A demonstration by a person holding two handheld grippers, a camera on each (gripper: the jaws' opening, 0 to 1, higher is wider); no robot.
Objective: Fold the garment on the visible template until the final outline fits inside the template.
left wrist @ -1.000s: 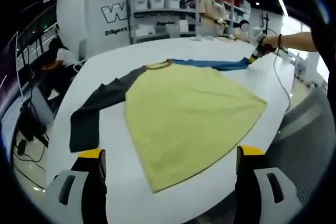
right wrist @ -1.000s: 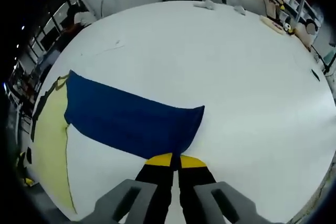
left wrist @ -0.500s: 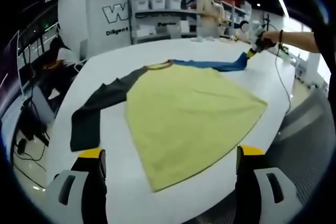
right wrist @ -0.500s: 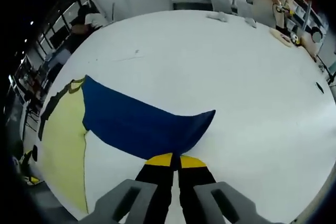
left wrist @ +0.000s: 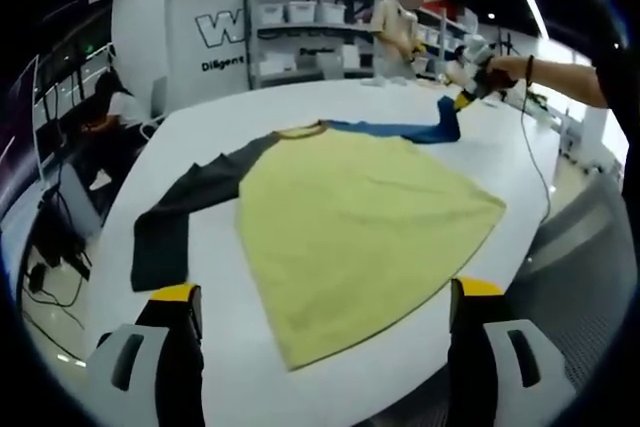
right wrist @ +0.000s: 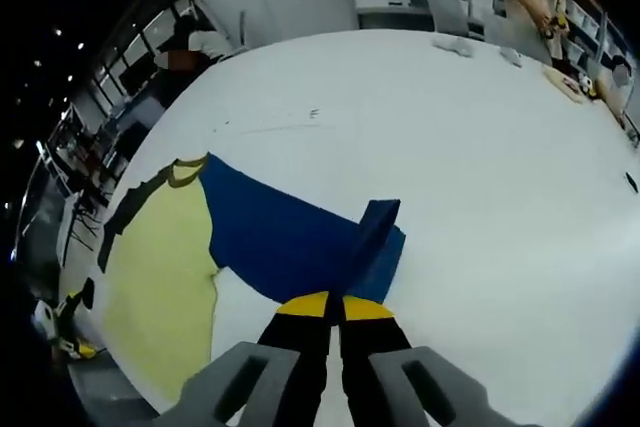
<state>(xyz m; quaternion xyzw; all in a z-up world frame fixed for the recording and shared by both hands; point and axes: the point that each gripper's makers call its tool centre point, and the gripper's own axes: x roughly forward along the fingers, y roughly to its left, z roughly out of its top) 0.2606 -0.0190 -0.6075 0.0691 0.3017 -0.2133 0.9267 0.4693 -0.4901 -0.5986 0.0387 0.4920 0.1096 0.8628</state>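
Note:
A long-sleeved shirt lies spread on the white table (left wrist: 300, 367): yellow body (left wrist: 350, 222), dark grey sleeve (left wrist: 170, 217) to the left, blue sleeve (left wrist: 400, 129) to the far right. My left gripper (left wrist: 320, 322) hovers open at the near table edge, its yellow-tipped jaws wide apart on either side of the hem. At the far right a person's hand holds my right gripper (left wrist: 470, 87) up off the table. In the right gripper view that gripper (right wrist: 334, 309) is shut on the blue sleeve's cuff (right wrist: 375, 242), which is lifted and bent back over the sleeve (right wrist: 280, 242).
Shelving with bins (left wrist: 300, 27) and a white wall with lettering stand behind the table. People stand at the far side (left wrist: 395, 32). Small items (right wrist: 470, 45) lie near the far table edge. A chair and cables (left wrist: 60, 237) sit left of the table.
My right gripper has risen and carried the blue sleeve's cuff inward toward the shirt body, so the sleeve end now bends up and folds back. The left gripper has stayed still.

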